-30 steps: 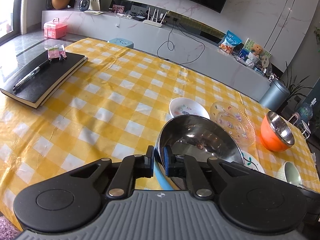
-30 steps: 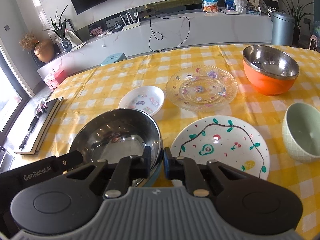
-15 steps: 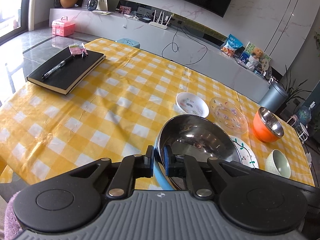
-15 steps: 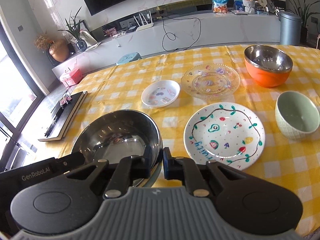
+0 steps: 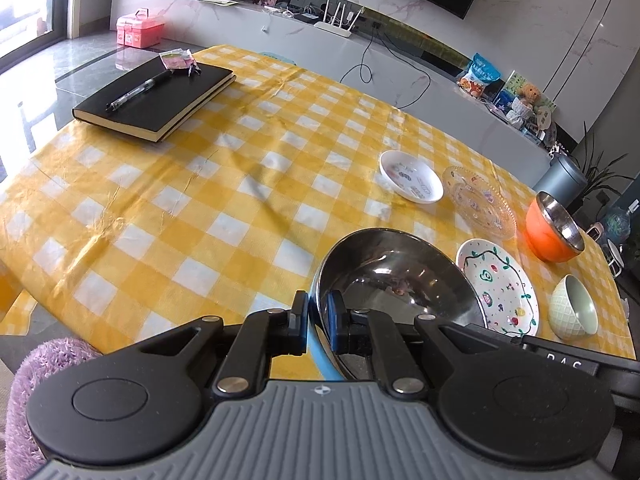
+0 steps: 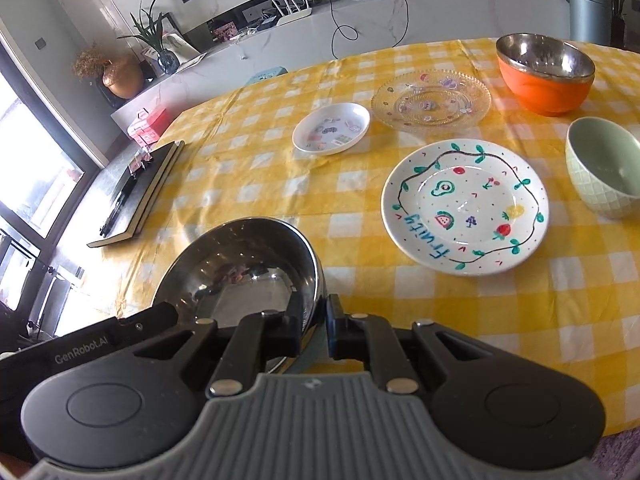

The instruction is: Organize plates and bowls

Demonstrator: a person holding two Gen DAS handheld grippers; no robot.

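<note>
Both grippers, left (image 5: 318,314) and right (image 6: 314,316), were clamped nearly closed on opposite rims of the steel bowl (image 5: 394,276), which sat at six o'clock, with the painted plate (image 6: 464,208) at three o'clock.

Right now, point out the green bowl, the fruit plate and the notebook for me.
green bowl (image 6: 604,168), right wrist view, inner wall.
fruit plate (image 6: 466,204), right wrist view, centre of its face.
notebook (image 5: 156,98), left wrist view, black cover beside the pen.
</note>
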